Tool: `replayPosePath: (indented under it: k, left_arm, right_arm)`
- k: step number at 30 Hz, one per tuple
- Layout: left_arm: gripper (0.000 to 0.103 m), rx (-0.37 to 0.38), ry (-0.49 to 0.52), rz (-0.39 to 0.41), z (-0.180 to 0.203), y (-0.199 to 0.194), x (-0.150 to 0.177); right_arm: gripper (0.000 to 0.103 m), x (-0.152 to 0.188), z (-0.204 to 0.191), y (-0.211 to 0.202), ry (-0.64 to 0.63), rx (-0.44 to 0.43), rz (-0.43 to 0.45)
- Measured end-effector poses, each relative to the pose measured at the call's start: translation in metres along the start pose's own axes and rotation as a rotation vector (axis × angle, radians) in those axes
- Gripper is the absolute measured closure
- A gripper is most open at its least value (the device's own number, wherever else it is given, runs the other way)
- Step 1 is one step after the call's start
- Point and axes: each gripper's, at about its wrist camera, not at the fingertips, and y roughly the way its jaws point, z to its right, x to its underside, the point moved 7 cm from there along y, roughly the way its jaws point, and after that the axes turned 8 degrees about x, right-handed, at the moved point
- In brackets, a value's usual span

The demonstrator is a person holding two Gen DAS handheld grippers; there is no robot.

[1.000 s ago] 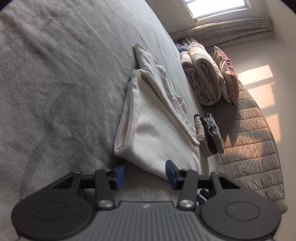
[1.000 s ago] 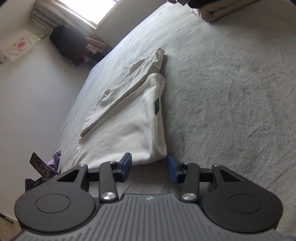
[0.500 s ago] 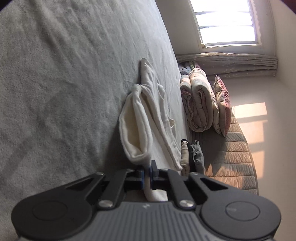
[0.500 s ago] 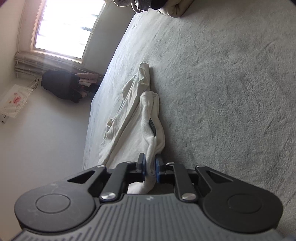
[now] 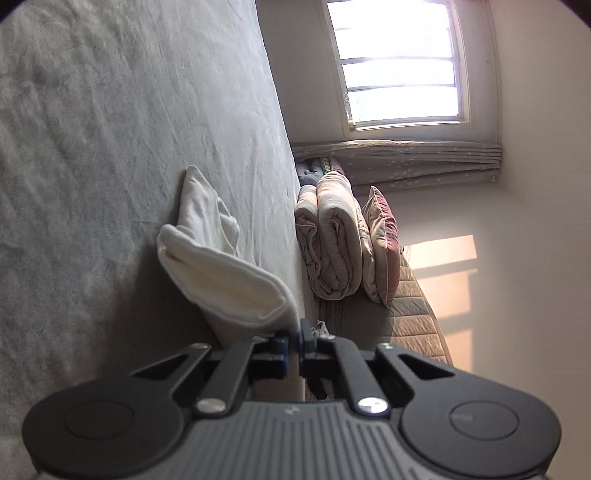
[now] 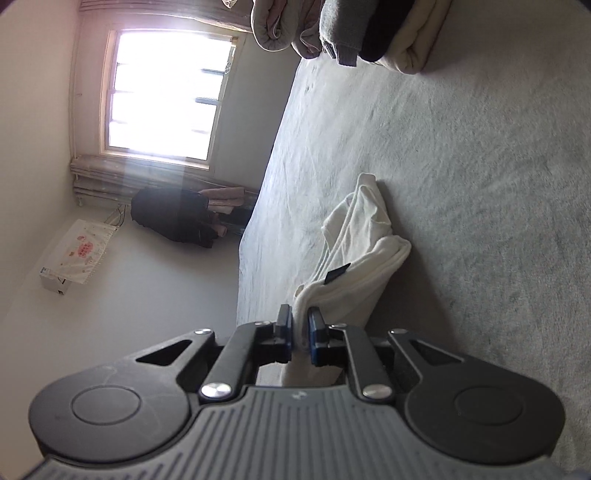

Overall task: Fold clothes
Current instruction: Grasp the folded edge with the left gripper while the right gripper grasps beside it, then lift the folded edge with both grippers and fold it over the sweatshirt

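Note:
A cream white garment (image 5: 221, 273) lies partly folded on the grey bed cover (image 5: 110, 147). Its near edge is lifted off the bed into a loose loop. My left gripper (image 5: 292, 345) is shut on one corner of that edge. In the right wrist view the same garment (image 6: 354, 273) rises from the bed, a small dark label showing on it. There my right gripper (image 6: 300, 334) is shut on the other corner, with cloth pinched between the blue pads. The far part of the garment still rests bunched on the bed.
A rolled quilt (image 5: 332, 243) and a reddish pillow (image 5: 384, 251) lie at the bed's far side under a window (image 5: 399, 62). A stack of folded clothes (image 6: 369, 29) sits at the top of the right wrist view. Dark clothes (image 6: 173, 214) hang by the wall.
Both grippers went from open at the garment's near edge to shut on its corners. They have since lifted that edge off the bed, and both views have tilted up toward the window.

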Motion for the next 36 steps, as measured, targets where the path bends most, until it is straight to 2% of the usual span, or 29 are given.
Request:
replayPosePath:
  k: [9,17,23,28,32,36]
  left_arm:
    - [0.099,-0.005,0.050,0.027,0.023,0.050,-0.045]
    - [0.099,-0.093,0.015,0.068,-0.010,0.091,-0.082]
    - [0.099,-0.190,0.029,0.080,-0.044,0.112,-0.100]
    - [0.098,-0.276,0.067,0.046,-0.071,0.124,-0.112]
    - [0.098,-0.287,0.101,0.027,-0.078,0.125,-0.117]
    - [0.095,-0.258,0.135,0.021,-0.073,0.122,-0.118]
  right_arm:
    - [0.090,-0.051,-0.013,0.039,0.037,0.004,0.058]
    - [0.090,-0.083,-0.002,0.085,0.063,0.063,0.067]
    - [0.090,-0.090,0.015,0.115,0.038,0.130,0.051]
    - [0.090,-0.091,0.029,0.131,0.026,0.169,0.023]
    - [0.089,-0.091,0.029,0.132,-0.019,0.168,0.013]
    - [0.088,-0.090,0.020,0.125,-0.103,0.161,0.037]
